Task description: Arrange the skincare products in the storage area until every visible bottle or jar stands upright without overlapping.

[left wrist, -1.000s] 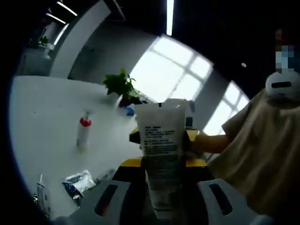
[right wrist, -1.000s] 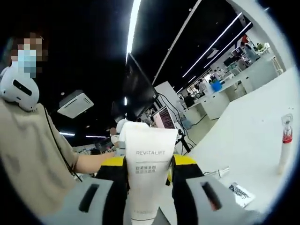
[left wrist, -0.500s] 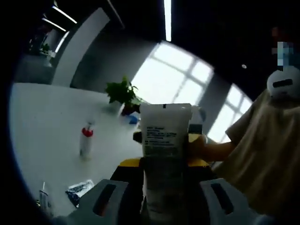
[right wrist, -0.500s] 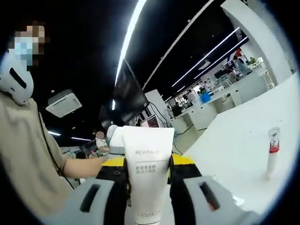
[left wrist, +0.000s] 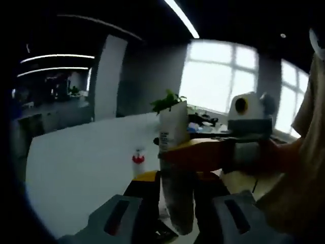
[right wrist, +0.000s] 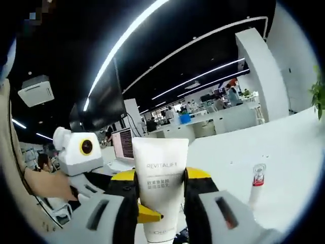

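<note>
A white REVITALIFT tube (right wrist: 160,157) stands upright between the yellow pads of my right gripper (right wrist: 161,179), which is shut on it. The same tube (left wrist: 173,133), its printed back facing me, rises from my left gripper (left wrist: 176,184), whose jaws are also shut on it. My right gripper (left wrist: 213,153) reaches in from the right of the left gripper view and crosses the tube at mid-height. In the right gripper view, my left gripper (right wrist: 144,213) comes in from the left, its yellow tip at the tube's lower part. A small clear bottle with a red band (left wrist: 138,159) (right wrist: 258,179) stands upright on the white table beyond.
The white table (left wrist: 86,168) (right wrist: 289,147) stretches away behind the tube. A potted green plant (left wrist: 167,101) stands at its far side near bright windows. A person's hand (right wrist: 44,184) and a beige sleeve (left wrist: 299,173) are close by. Desks and monitors sit far behind.
Both cameras have swung round, so the person's body has slid to the edges and each view now has the other gripper in it. The tube stays held between both pairs of jaws.
</note>
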